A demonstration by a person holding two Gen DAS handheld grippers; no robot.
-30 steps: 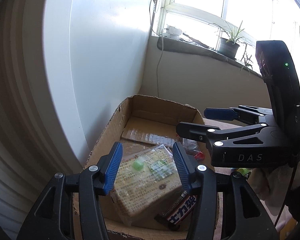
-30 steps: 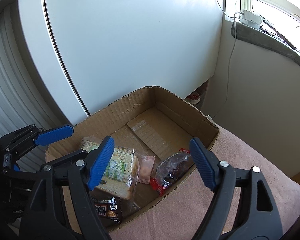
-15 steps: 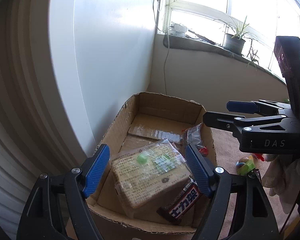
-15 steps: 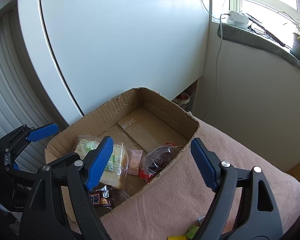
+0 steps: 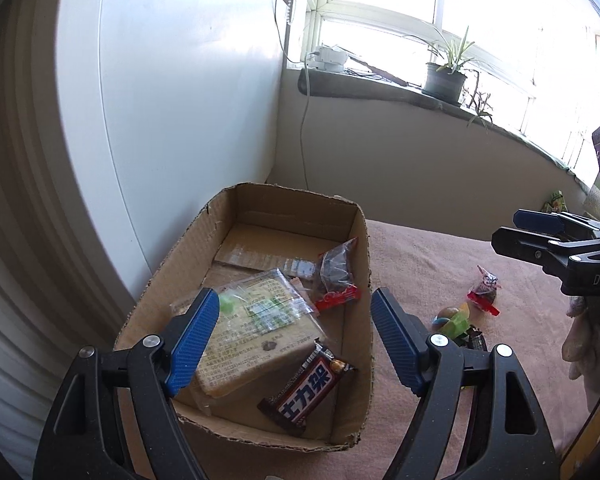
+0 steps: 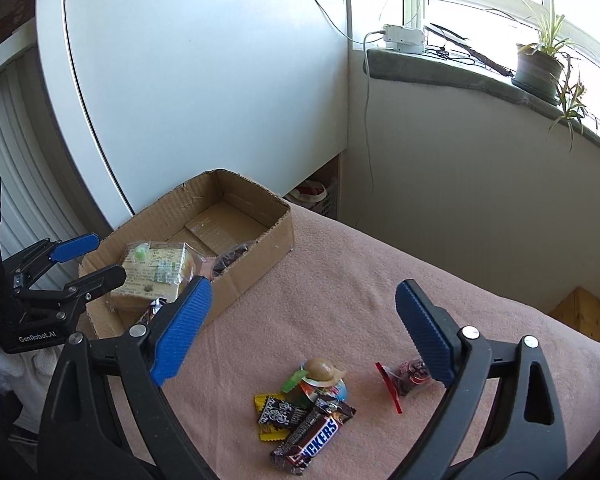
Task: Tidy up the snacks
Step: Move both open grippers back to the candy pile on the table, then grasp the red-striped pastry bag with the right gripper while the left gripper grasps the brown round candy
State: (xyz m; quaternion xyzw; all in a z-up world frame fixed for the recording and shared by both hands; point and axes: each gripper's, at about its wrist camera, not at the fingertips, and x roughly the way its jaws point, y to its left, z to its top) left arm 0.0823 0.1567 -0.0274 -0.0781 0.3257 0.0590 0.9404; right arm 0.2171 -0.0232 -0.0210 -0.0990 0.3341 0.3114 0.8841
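An open cardboard box (image 5: 188, 256) on a pink cloth holds a clear-wrapped cake pack (image 5: 256, 340), a dark chocolate bar (image 5: 308, 388) and a red-ended dark packet (image 5: 334, 276). My left gripper (image 5: 296, 296) hovers open above the box's near end, with nothing between its blue pads. My right gripper (image 6: 303, 284) is over the cloth to the right of the box (image 6: 252, 276); its jaws are opening and empty. Below it lie a Snickers bar (image 6: 312, 436), a small black packet (image 6: 284, 414), a jelly cup (image 6: 322, 376) and a red-ended packet (image 6: 404, 376).
A white cabinet panel (image 6: 204, 80) rises just behind the box. A sill with a potted plant (image 6: 538, 66) and a white adapter (image 6: 404, 38) with a hanging cable runs along the back. A gloved hand (image 5: 580, 340) holds the right gripper (image 5: 516, 232).
The left jaws spread wider and pulled back from the cake pack. The right gripper swung out of the box to the right, over the loose snacks, and its jaws widened.
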